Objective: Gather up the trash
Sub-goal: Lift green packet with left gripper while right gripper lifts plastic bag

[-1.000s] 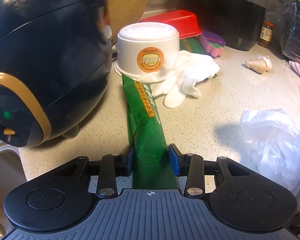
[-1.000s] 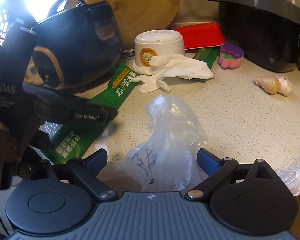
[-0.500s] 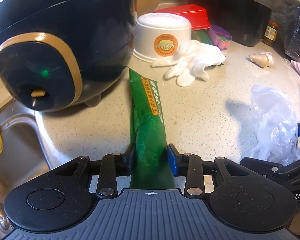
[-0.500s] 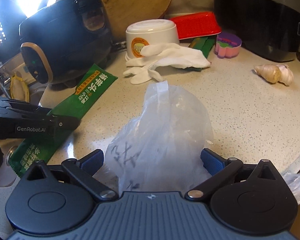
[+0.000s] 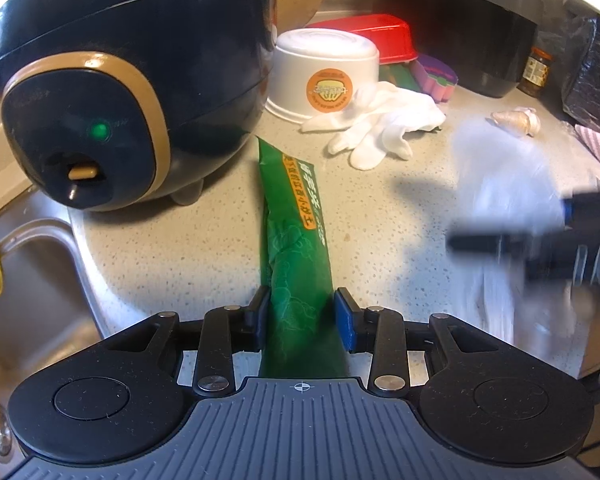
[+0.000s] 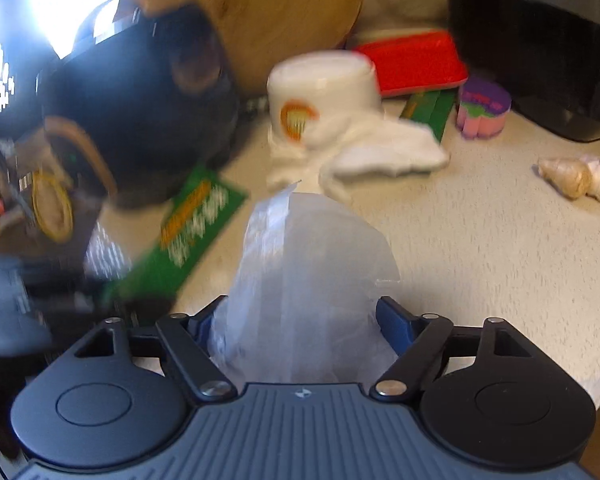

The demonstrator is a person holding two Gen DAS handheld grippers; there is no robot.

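Observation:
A long green snack wrapper (image 5: 296, 240) lies on the speckled counter, and my left gripper (image 5: 300, 308) is shut on its near end. The wrapper (image 6: 196, 232) also shows in the right wrist view, with the left gripper a dark blur at lower left. A crumpled clear plastic bag (image 6: 312, 264) stands between the jaws of my right gripper (image 6: 300, 316). Those jaws are closing, and both pads touch the bag's sides. In the left wrist view the bag (image 5: 500, 184) and the right gripper (image 5: 540, 240) are blurred at the right.
A dark rice cooker (image 5: 120, 80) stands left of the wrapper, beside a steel sink (image 5: 32, 280). Behind are an upturned white bowl (image 5: 324, 72), a white glove (image 5: 380, 128), a red container (image 5: 380, 36), purple moulds (image 6: 484, 112), garlic (image 5: 516, 120) and a black appliance (image 5: 460, 20).
My left gripper has pulled the green wrapper back out from under the white bowl towards the sink. The right jaws have narrowed around the plastic bag, and that view has swung into blur.

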